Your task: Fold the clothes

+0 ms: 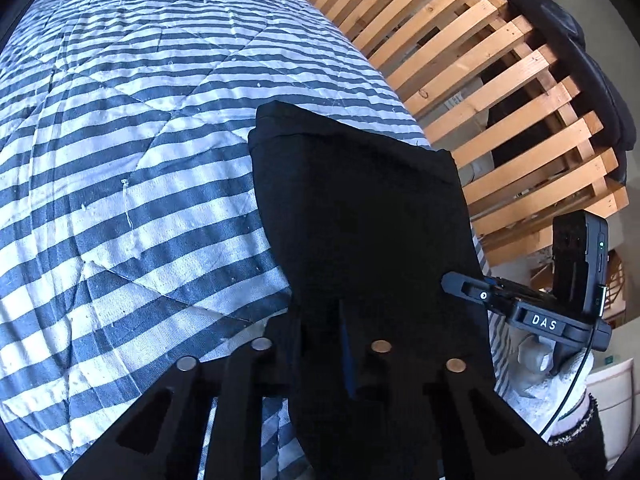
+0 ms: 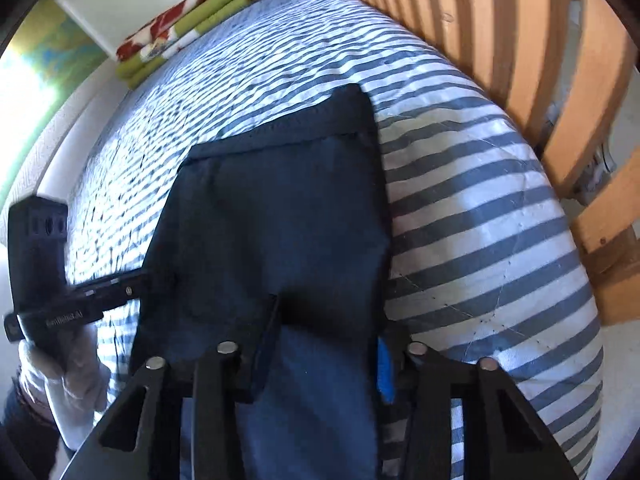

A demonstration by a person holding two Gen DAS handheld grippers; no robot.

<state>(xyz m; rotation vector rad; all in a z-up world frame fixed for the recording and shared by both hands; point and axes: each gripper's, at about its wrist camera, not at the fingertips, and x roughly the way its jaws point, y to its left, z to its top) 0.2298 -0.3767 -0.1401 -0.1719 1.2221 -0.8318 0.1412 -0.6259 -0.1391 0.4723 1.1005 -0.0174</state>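
A dark navy garment (image 2: 272,200) lies folded on a blue-and-white striped quilt (image 2: 472,220), its near end lifted into both grippers. In the right wrist view the cloth runs between the fingers of my right gripper (image 2: 328,320), which is shut on it; a blue pad (image 2: 386,372) shows at the right finger. My left gripper (image 2: 142,280) pinches the garment's left edge, held by a white-gloved hand (image 2: 68,376). In the left wrist view the garment (image 1: 352,208) drapes over my left gripper (image 1: 344,312) and hides its fingertips. My right gripper (image 1: 450,282) bites the right edge.
Bare wooden bed slats (image 1: 500,100) run along the quilt's (image 1: 140,160) right side, also the slats (image 2: 520,60) in the right wrist view. A folded red, green and white blanket (image 2: 180,28) lies at the far end by the wall. A black padded object (image 1: 580,60) sits beyond the slats.
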